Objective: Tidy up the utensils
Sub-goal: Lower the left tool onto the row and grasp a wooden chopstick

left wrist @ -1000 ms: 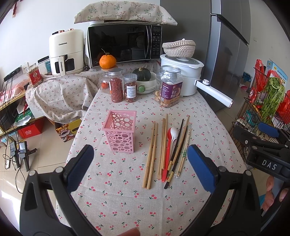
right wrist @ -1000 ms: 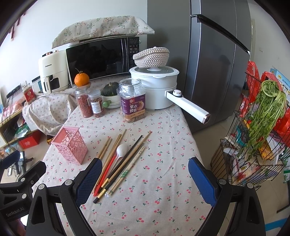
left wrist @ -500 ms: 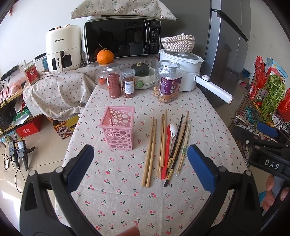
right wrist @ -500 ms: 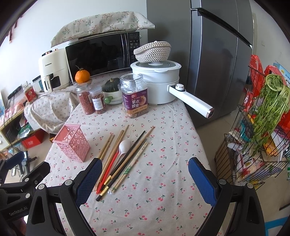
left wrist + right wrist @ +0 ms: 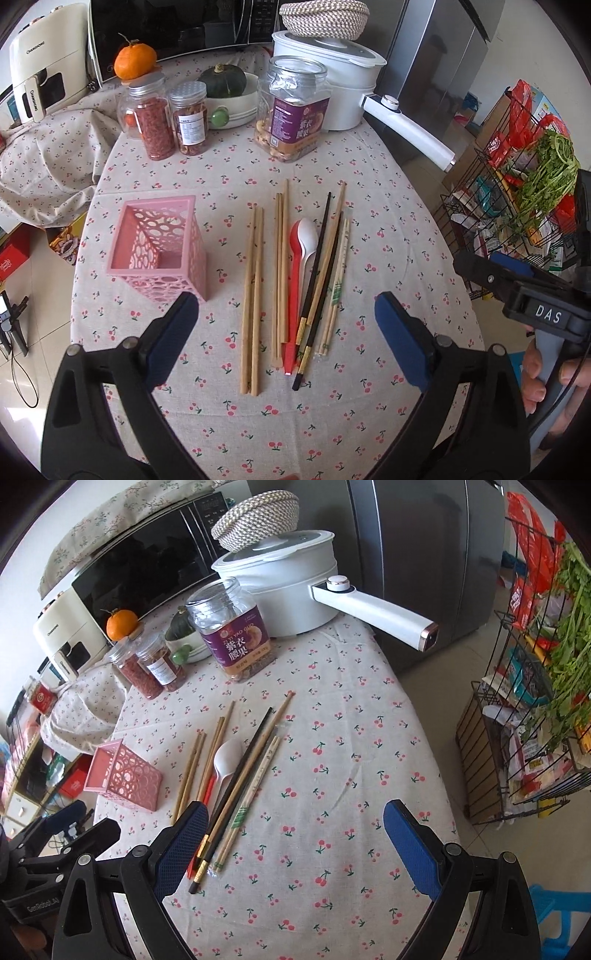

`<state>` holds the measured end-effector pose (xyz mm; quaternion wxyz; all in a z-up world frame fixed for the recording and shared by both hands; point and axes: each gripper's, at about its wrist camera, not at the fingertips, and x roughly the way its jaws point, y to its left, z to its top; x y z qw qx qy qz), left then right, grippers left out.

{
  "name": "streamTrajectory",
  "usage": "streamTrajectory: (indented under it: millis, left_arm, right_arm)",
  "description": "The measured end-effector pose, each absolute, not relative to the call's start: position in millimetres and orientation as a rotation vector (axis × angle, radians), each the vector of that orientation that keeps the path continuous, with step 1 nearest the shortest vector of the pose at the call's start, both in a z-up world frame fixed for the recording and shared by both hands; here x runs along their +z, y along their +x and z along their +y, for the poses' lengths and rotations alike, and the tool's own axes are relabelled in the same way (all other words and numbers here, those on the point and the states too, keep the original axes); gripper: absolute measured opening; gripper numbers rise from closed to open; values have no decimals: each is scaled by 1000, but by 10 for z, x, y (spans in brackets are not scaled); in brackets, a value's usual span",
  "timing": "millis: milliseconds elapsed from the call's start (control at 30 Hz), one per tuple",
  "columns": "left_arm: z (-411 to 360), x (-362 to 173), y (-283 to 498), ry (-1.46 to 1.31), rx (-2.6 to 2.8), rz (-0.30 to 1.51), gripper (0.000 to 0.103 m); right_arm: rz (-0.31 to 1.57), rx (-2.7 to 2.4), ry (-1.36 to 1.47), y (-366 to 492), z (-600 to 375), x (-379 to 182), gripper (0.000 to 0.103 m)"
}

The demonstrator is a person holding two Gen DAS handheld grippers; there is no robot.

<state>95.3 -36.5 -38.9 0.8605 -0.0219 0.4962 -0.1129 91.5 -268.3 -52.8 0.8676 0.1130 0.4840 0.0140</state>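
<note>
A home kitchen is showing itself here: a microwave (image 5: 177,26) is sitting under a floral cloth at the back, with a tall steel fridge (image 5: 417,554) standing beside it. An electric pot (image 5: 288,587), jars of dried food (image 5: 155,110) and a squash (image 5: 223,79) are crowding the cherry-print tabletop (image 5: 369,206), while a wire rack (image 5: 517,720) is holding leafy greens and packets.

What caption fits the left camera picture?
Open left gripper above chopsticks beside an empty pink holder.
</note>
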Motion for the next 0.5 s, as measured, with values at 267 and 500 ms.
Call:
streamTrajectory:
  millis: [267, 500]
  left_arm:
    - [-675, -795, 1704, 26, -184, 1207, 19]
    - [-823, -1131, 2056, 130, -109, 1287, 8]
  right_arm:
    - [1083, 40, 258, 1090, -2801, -702, 96]
    - [1079, 44, 200, 1139, -2804, -701, 96]
